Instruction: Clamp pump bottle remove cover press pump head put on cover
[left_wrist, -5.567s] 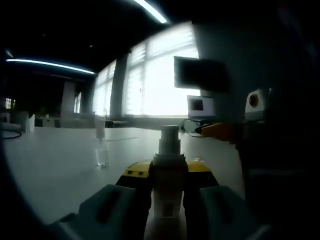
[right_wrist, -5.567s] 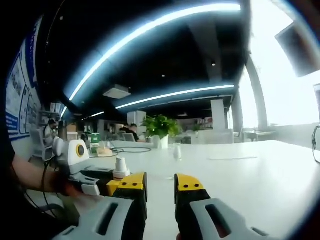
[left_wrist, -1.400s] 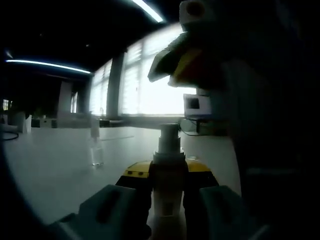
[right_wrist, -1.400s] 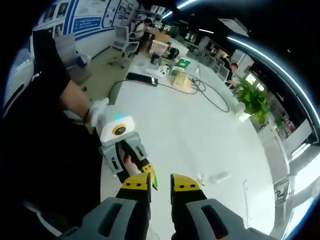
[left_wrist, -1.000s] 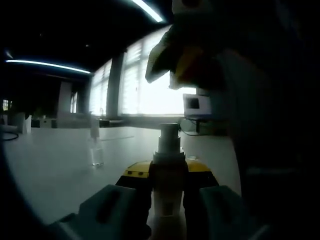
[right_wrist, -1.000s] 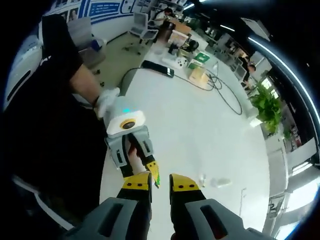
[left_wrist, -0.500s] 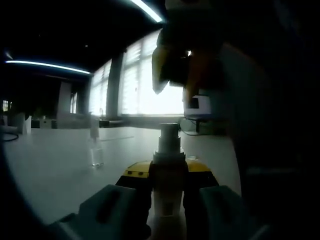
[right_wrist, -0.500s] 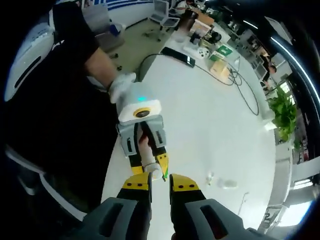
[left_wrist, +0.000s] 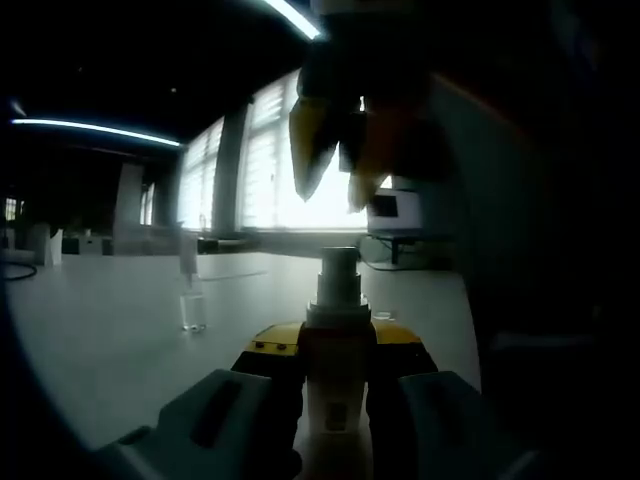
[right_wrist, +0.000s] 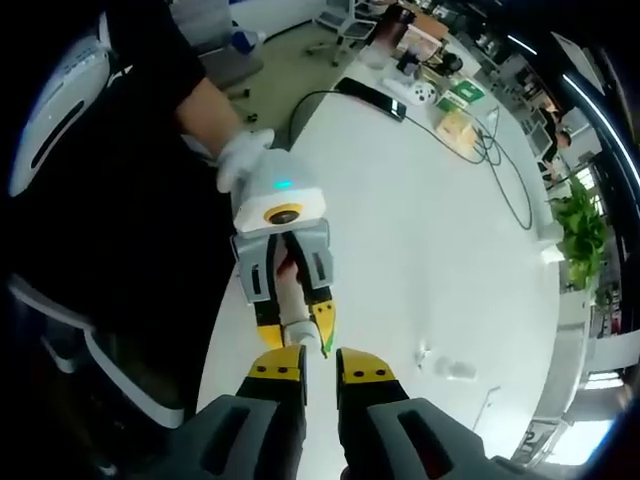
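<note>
- Left gripper (left_wrist: 335, 375): yellow-tipped jaws clenched on the pale upright plastic pump bottle (left_wrist: 335, 390); bottle sits between the jaw tips, gripped at the body below the collar.
- Bottle's grey cylindrical pump head (left_wrist: 338, 272) sticks up above the jaws, uncovered, nothing touching it.
- Same grasp from above in the right gripper view: left gripper (right_wrist: 294, 338) points toward the camera, bottle (right_wrist: 296, 328) between its yellow tips, a white-gloved hand (right_wrist: 243, 156) on its handle.
- Right gripper (right_wrist: 320, 368): jaws close together with a narrow gap and nothing between them, so effectively clenched on nothing. It hangs above the bottle top, tips just beside the pump head in this view; cannot tell if touching.
- In the left gripper view the right gripper (left_wrist: 335, 150) shows as a dark shape with yellow tips pointing down, directly above the pump head, clearly apart from it.
- Clear transparent cover cap (left_wrist: 192, 312) stands on the white tabletop (left_wrist: 110, 330), left of the bottle and well apart from it. Likely the same small clear piece (right_wrist: 455, 369) on the table in the right gripper view.
- Background: bright windows (left_wrist: 270, 170), green potted plant (right_wrist: 585, 235), black cable (right_wrist: 500, 190) across the table.
</note>
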